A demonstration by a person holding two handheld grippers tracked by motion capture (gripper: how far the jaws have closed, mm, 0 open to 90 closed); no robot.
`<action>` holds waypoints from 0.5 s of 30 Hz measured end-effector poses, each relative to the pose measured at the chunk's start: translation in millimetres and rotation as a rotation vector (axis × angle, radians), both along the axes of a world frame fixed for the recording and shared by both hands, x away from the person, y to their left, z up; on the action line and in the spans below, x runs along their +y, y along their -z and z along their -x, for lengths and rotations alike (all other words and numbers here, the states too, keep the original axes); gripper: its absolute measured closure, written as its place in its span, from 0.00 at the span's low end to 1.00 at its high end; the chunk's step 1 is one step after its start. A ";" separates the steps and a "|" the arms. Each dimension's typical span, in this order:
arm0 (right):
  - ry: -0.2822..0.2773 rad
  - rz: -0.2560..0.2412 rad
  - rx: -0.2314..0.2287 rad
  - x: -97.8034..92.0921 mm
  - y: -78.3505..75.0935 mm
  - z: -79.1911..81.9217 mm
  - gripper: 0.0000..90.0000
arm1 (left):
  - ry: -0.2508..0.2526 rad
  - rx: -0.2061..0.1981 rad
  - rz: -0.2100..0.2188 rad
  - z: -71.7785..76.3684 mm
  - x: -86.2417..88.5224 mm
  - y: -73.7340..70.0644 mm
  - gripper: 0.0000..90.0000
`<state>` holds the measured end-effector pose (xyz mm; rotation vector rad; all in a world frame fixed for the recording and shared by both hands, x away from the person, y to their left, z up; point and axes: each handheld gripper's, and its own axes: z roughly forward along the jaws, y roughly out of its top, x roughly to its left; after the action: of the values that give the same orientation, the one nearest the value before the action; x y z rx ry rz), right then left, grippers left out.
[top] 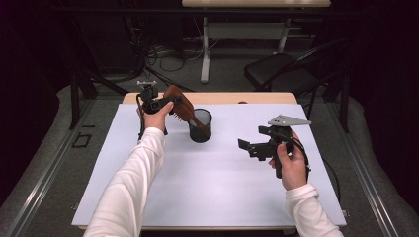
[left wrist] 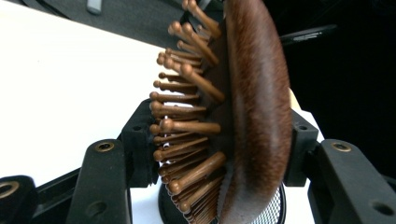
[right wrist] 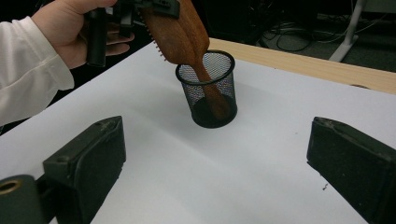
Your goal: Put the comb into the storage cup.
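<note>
Half of hairbrush (right wrist: 184, 32) handle hidden inside mesh cup (right wrist: 211, 93).

Your white surface (top: 207, 187) sits on a pale wooden top in a dark room. Beyond it you have grey floor (top: 227, 79), a black chair (top: 281, 71) at the right, a white-legged desk (top: 257, 24) farther back, and loose cables (top: 168, 54) trailing under it. Dark walls surround you.
</note>
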<state>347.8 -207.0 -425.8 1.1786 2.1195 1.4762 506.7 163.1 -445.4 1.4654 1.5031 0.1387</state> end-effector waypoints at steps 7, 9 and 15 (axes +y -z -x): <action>-0.002 -0.001 0.001 1.2 0.2 0.5 0.05 | 0.019 0.004 -0.006 -0.4 1.7 -0.5 0.48; -0.001 -0.001 0.001 1.4 0.2 0.5 0.05 | 0.022 0.003 -0.010 -0.4 1.8 -0.7 0.48; -0.001 -0.001 0.003 2.1 0.3 0.7 0.05 | 0.018 0.001 0.001 0.8 2.7 -0.3 0.48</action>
<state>347.1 -204.9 -426.1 1.1809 2.1213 1.4765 505.9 165.9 -445.0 1.4776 1.4900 0.1265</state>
